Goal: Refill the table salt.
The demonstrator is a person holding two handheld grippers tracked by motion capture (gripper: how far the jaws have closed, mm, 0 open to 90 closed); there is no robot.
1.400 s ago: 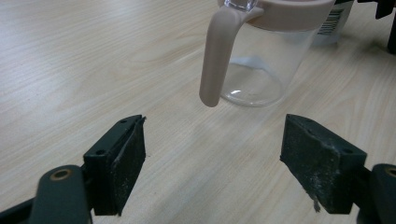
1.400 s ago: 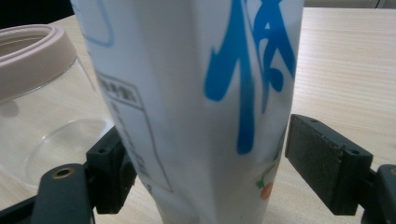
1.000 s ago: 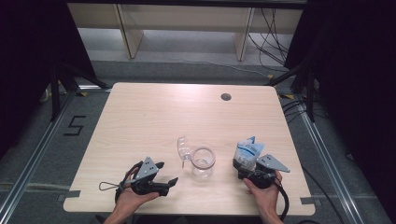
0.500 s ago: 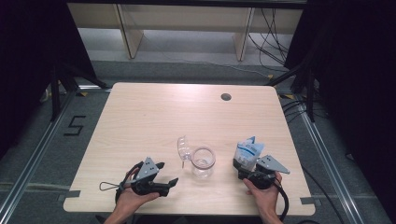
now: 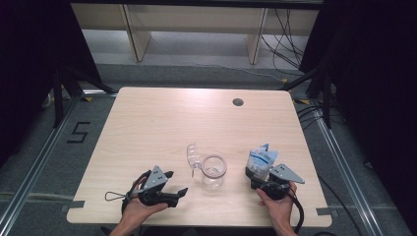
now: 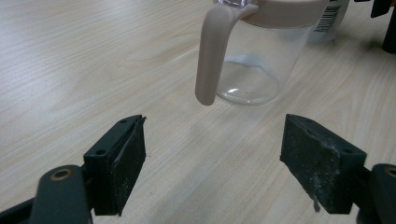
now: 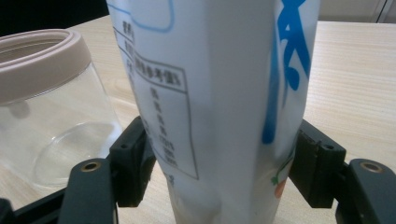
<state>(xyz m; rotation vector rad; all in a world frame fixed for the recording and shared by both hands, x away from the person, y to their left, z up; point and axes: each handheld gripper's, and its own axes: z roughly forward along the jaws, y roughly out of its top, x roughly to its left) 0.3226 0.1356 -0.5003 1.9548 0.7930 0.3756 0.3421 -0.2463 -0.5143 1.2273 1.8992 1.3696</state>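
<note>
Holding steady with nothing shifted over the last second: right claw [image 5: 259,172] stays clamped on the white pouch [image 7: 219,93], left claw [image 6: 224,154] apart facing the clear jar [image 5: 214,169] mid-surface [image 5: 162,118], likely pre-pour

A light wooden table [image 5: 162,123] bears a clear jug [image 5: 213,170].

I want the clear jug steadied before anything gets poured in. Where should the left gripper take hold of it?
By the beige handle, coming in level from the jug's left side. The handle juts out towards the open left gripper, a narrow upright strip that suits its two jaws; the round body looks too wide.
</note>
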